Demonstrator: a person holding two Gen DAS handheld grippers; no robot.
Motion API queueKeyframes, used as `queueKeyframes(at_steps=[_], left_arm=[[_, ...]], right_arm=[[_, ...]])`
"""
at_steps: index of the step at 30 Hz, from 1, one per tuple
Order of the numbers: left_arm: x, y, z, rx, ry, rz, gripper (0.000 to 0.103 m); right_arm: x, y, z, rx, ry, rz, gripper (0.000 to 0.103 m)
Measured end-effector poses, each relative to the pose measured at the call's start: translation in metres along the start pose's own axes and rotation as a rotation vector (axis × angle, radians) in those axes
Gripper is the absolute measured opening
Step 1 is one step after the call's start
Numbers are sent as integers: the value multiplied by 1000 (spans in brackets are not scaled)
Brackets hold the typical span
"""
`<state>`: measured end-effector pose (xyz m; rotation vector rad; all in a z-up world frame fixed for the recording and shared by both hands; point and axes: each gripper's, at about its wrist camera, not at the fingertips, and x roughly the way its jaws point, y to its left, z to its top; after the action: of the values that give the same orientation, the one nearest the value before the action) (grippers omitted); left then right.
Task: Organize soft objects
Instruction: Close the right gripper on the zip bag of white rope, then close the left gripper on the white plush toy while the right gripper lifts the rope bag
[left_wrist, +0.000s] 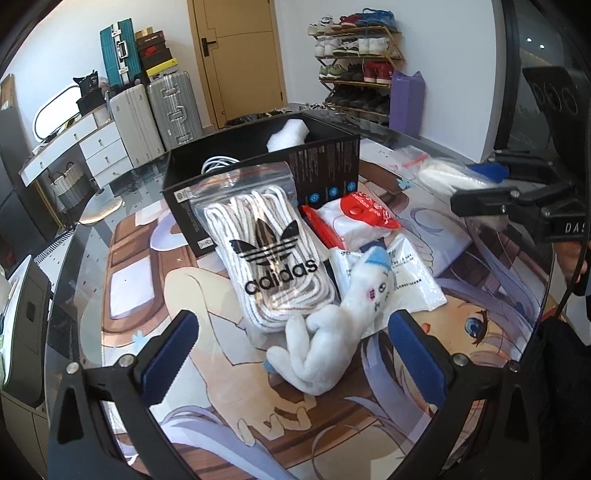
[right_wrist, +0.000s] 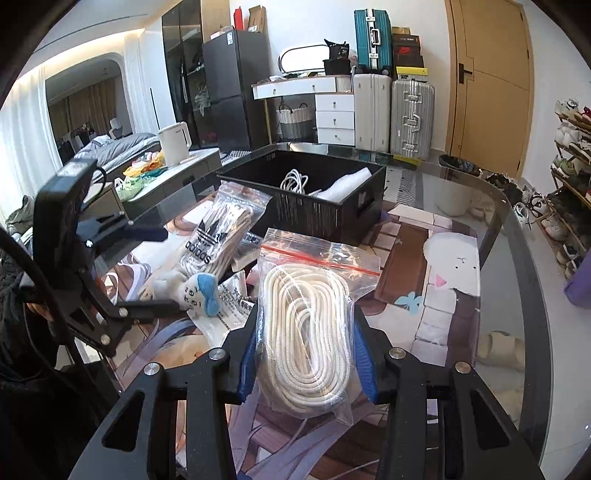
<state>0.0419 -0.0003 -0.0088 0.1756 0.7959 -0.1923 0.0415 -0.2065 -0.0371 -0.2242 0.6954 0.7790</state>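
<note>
Rope bag (right_wrist: 310, 332) clamped in right gripper (right_wrist: 308, 354); plush toy (left_wrist: 328, 332) between wide-spread left gripper (left_wrist: 295, 354) fingers.

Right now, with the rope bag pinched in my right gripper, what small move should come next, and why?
Probably carry the rope bag forward over the black box and release it there. The right gripper is shut on it, the box is open on top with room beside the white cable, and the left gripper is open.
</note>
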Motion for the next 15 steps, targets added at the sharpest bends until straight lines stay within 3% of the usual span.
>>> queueKeyframes(at_steps=[6, 9, 11, 15], left_arm=[[-2, -5, -2, 28, -17, -3, 98], [-2, -7, -3, 40, -6, -8, 86], [-2, -9, -4, 50, 2, -13, 72], [-5, -9, -6, 57, -1, -40, 59]], right_arm=[[-2, 5, 0, -19, -8, 20, 45], [-2, 6, 0, -24, -7, 24, 45], [-2, 6, -1, -24, -6, 26, 45], [0, 5, -1, -23, -2, 33, 45]])
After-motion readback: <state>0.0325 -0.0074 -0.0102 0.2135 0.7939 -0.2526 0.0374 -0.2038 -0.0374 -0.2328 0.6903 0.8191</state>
